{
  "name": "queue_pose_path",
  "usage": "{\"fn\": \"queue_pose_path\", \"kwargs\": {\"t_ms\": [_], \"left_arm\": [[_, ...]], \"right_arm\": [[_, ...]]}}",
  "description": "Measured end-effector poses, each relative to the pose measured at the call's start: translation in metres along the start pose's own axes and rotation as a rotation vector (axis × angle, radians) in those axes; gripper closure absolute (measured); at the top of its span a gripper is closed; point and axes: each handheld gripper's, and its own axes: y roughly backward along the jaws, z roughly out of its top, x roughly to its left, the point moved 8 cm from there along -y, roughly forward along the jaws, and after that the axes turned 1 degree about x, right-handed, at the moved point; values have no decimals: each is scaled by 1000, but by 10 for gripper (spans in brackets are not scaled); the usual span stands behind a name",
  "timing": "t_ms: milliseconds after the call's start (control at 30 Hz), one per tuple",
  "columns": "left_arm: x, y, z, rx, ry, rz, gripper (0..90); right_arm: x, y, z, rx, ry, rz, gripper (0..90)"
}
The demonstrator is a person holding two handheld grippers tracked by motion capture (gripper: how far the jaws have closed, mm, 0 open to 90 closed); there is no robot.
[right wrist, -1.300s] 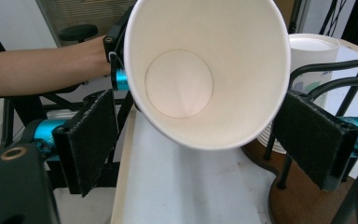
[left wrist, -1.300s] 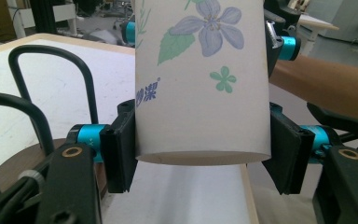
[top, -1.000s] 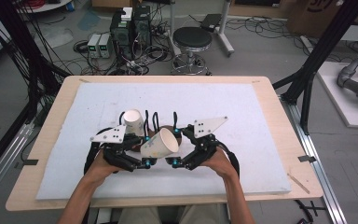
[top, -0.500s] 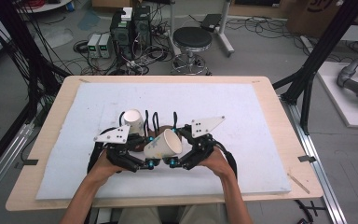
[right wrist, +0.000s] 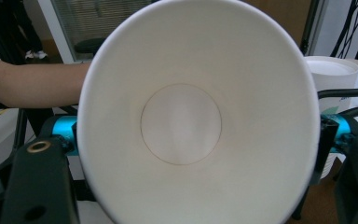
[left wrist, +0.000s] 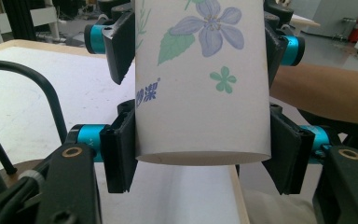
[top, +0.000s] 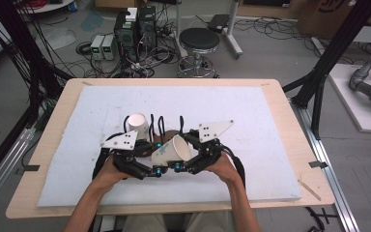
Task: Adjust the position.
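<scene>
Paper cup, flower-printed, was clamped on its side between both sets of jaws: left gripper near the base, right gripper by the rim, prob. for a handover. Second cup stood upside down just beyond.

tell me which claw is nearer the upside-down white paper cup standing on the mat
Left. The left claw sits just in front of that upside-down white paper cup; the right claw is farther off to its right.

From above the near edge, the high view looks forward and down over the table. Both gripper views sit very close, facing opposite ends of one paper cup at frame centre, which all three views share.
</scene>
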Motion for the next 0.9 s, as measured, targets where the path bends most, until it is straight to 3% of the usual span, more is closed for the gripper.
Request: {"fn": "queue_pose_path", "kwargs": {"t_ms": [467, 500, 567, 633, 900], "left_arm": [[-1, 0, -2, 7, 8, -4, 347], [-1, -1, -3, 20, 15, -2, 304], [1, -2, -5, 41, 39, 24, 130], [2, -2, -6, 51, 48, 14, 71], [2, -2, -5, 44, 35, 25, 71]], "right_arm": [[1, -1, -1, 1, -6, 11, 262], [1, -1, 0, -1, -6, 9, 263], [0, 0, 0, -5, -7, 5, 278], [0, 0, 0, -8, -11, 3, 278], [0, 1, 1, -10, -11, 5, 279]]}}
